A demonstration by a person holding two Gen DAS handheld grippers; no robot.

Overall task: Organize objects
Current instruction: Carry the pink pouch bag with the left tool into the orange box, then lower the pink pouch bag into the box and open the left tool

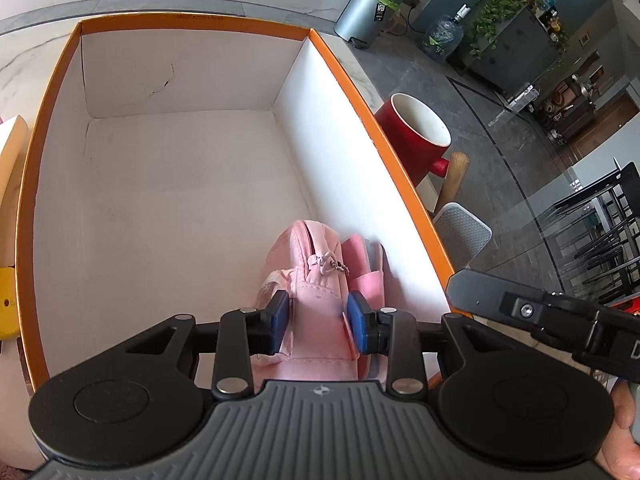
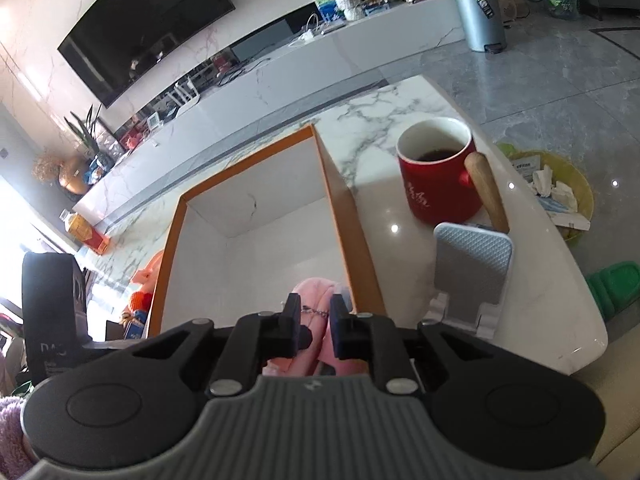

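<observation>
A: Where is the pink pouch (image 1: 316,280) now?

B: Inside the orange-rimmed box (image 1: 192,24), in the near corner against the right wall, zipper side up. The left gripper (image 1: 318,320) has its blue pads pressed to both sides of the pouch, so it is clamped on it, I judge to lower it onto the box floor

A: And the other one?

B: The right gripper (image 2: 315,322) hangs just above the pouch (image 2: 316,292) with a narrow gap between its fingers; a small chain shows in that gap, but I cannot tell whether it pinches anything

A: Why that corner?

B: Probably to leave the rest of the box free for other things. Outside it, on the marble tabletop (image 2: 372,120), stand a red mug (image 2: 440,184) with a wooden handle and a grey phone stand (image 2: 472,268), both just beside the right wall
</observation>
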